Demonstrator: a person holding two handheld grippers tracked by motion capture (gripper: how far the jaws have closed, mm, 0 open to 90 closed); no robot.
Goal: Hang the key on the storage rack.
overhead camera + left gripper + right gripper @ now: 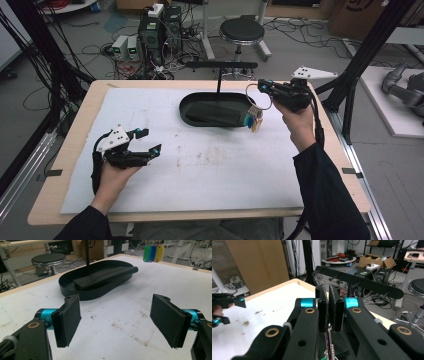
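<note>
While our right gripper (263,85) clamps the metal key ring with coloured plastic tags (256,119) above the oval black tray's (192,102) right end, our left gripper (148,141) hovers with jaws spread, empty, over the white mat (210,165).

A metal key ring (265,97) carries a bunch of plastic key tags (255,119), green, blue and yellow among them. It hangs in the air, clamped in the right tongs (263,86), with the tags dangling just above the right end of the black oval tray (192,118).
</note>
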